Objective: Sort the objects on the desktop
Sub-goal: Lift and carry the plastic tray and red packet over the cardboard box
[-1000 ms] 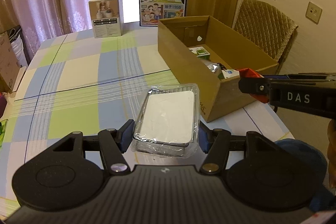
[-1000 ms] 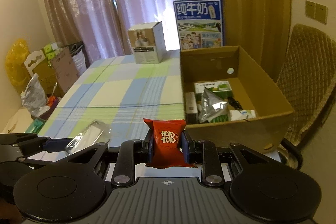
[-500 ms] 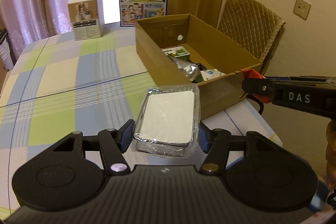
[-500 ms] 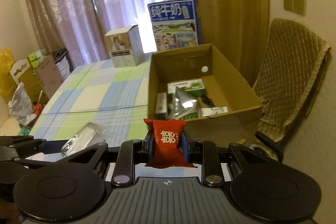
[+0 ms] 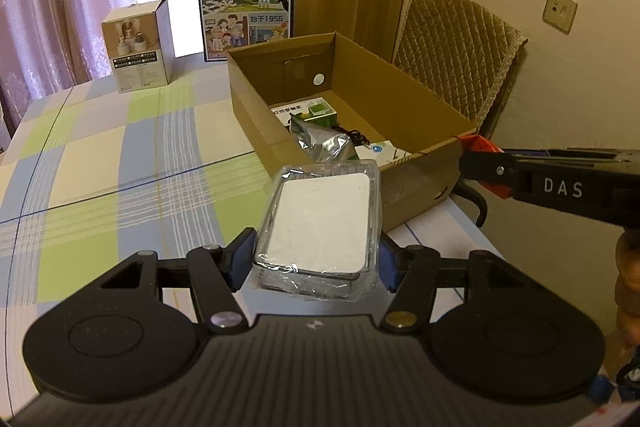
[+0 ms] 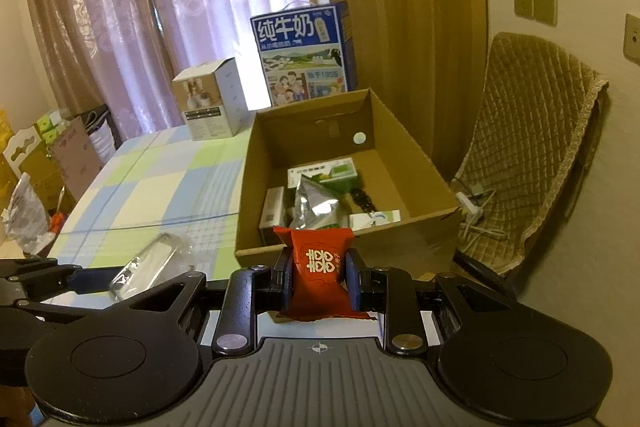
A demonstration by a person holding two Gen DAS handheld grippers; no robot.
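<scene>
Between right gripper [image 6: 319, 281] fingers: red packet [image 6: 317, 267].

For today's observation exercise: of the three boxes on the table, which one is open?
The brown cardboard box nearest the grippers: open-topped, items visible inside. The blue milk carton and small white box stand closed.

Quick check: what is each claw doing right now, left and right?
Left claw: closed on the plastic-wrapped white box.
Right claw: closed on the red candy packet.
</scene>
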